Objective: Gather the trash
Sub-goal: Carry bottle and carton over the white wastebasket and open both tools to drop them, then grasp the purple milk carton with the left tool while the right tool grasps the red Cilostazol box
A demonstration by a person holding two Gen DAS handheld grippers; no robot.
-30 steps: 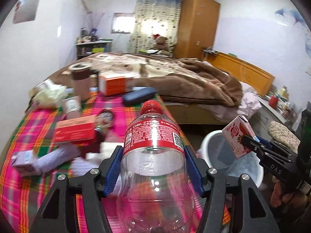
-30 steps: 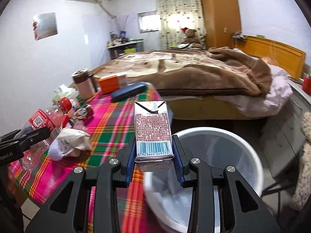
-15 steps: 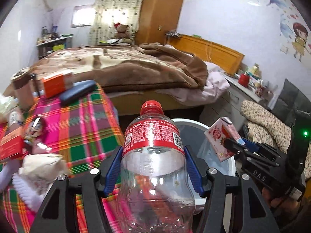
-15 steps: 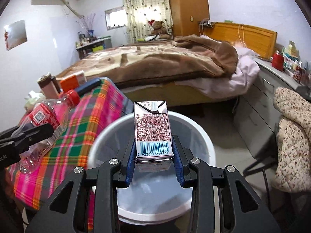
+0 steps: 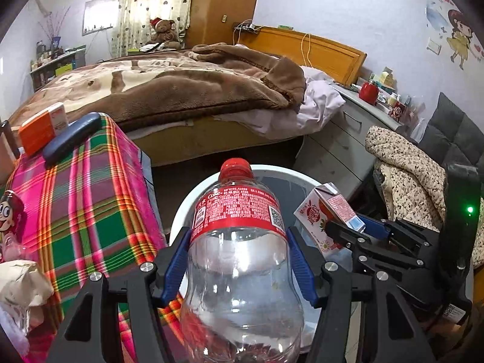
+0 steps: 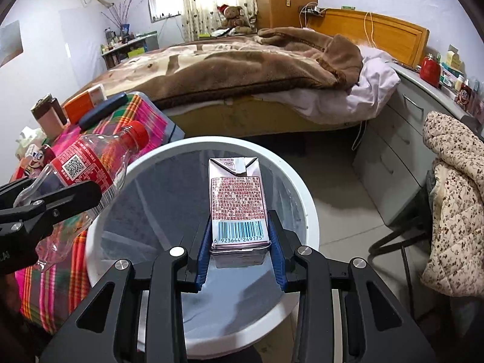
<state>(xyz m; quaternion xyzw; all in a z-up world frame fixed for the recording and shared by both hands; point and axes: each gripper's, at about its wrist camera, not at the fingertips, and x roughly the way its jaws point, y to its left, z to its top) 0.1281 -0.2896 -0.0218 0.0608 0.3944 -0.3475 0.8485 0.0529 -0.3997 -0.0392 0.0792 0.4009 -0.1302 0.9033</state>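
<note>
My left tongs (image 5: 239, 260) squeeze an empty plastic bottle (image 5: 242, 260) with a red cap, pinching it just under its red label. My right tongs (image 6: 239, 239) squeeze a small drink box (image 6: 237, 202) near its bottom end. Both things hang over the open white bin (image 6: 299, 187), which sits right below and ahead of the tongs. The counter (image 5: 90, 199) with the bright checked cloth is to the left of my left tongs.
</note>
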